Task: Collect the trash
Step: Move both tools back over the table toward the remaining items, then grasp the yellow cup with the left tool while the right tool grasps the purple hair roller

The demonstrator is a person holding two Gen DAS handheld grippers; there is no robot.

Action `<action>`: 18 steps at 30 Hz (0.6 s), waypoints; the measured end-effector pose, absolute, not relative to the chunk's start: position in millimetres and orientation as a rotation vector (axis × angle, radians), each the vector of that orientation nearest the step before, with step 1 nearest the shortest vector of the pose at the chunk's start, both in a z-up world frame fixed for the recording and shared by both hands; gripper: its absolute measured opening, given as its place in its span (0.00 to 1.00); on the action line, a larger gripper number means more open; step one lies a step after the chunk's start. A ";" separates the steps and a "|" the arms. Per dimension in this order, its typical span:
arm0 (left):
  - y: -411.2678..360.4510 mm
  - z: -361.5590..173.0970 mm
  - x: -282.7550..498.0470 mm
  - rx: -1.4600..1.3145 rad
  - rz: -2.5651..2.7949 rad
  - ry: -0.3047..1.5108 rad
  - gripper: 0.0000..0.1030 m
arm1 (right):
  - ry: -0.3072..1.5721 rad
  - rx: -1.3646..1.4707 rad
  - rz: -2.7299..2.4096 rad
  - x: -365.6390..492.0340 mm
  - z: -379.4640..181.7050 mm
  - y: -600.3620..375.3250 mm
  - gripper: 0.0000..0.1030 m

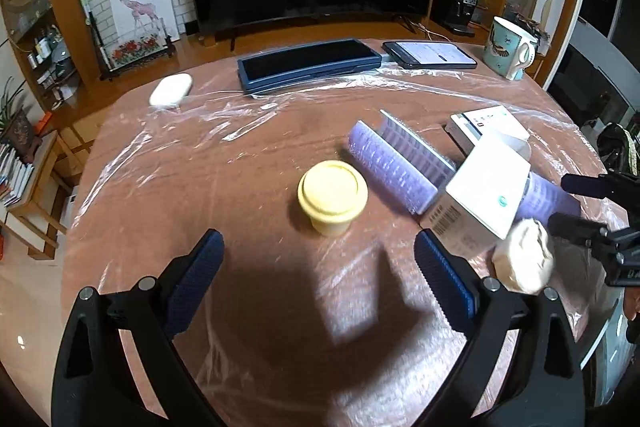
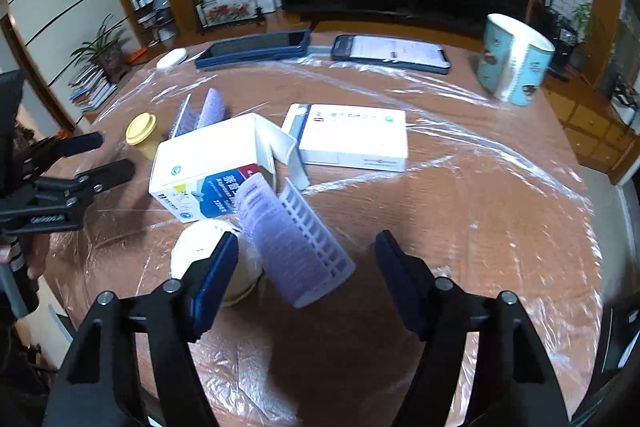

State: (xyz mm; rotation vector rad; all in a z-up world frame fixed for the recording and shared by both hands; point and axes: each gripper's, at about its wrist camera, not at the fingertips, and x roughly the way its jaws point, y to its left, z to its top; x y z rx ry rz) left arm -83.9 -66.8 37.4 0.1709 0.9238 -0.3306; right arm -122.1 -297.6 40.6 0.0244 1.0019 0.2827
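Note:
My left gripper [image 1: 319,259] is open and empty, just short of a small yellow lidded cup [image 1: 332,197] on the brown table. My right gripper [image 2: 306,267] is open, with a purple hair roller [image 2: 288,243] lying between its fingers. A crumpled white wad [image 2: 200,247] sits by its left finger. An open white medicine box [image 2: 212,163] lies behind the roller. A second purple roller [image 2: 210,109] lies farther back, near the yellow cup [image 2: 141,133]. The wad [image 1: 524,257] and the open box [image 1: 480,203] also show in the left wrist view.
A closed white box [image 2: 352,137], a teal mug [image 2: 514,61], a phone [image 2: 390,53], a dark tablet [image 2: 256,49] and a white oval case [image 2: 172,58] stand on the plastic-covered table [image 2: 480,207]. A TV is behind it.

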 end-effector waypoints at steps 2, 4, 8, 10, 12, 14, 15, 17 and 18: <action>-69.1 34.3 -77.4 0.179 -0.345 0.927 0.94 | 1.007 -0.014 0.295 -116.4 37.0 -291.0 0.68; -70.2 32.8 -71.7 0.177 -0.361 0.926 0.94 | 1.012 0.009 0.313 -110.7 35.8 -290.4 0.67; -70.0 31.0 -61.6 0.160 -0.400 0.935 0.83 | 1.048 0.140 0.358 -95.4 29.9 -299.8 0.62; -69.0 28.6 -57.0 0.157 -0.411 0.943 0.78 | 1.047 0.170 0.355 -92.2 28.0 -304.3 0.61; -68.5 26.9 -53.8 0.152 -0.419 0.950 0.73 | 1.038 0.174 0.342 -91.4 28.0 -307.9 0.61; -67.3 25.2 -51.7 0.146 -0.422 0.955 0.72 | 1.035 0.184 0.329 -90.3 27.3 -311.6 0.61; -67.5 24.5 -51.0 0.144 -0.426 0.956 0.72 | 1.034 0.197 0.331 -89.5 27.1 -314.2 0.61; -68.0 23.9 -50.5 0.142 -0.433 0.956 0.72 | 1.030 0.234 0.358 -89.8 27.5 -318.4 0.61; -68.6 23.7 -50.4 0.143 -0.437 0.955 0.72 | 1.033 0.239 0.367 -90.6 27.3 -318.1 0.60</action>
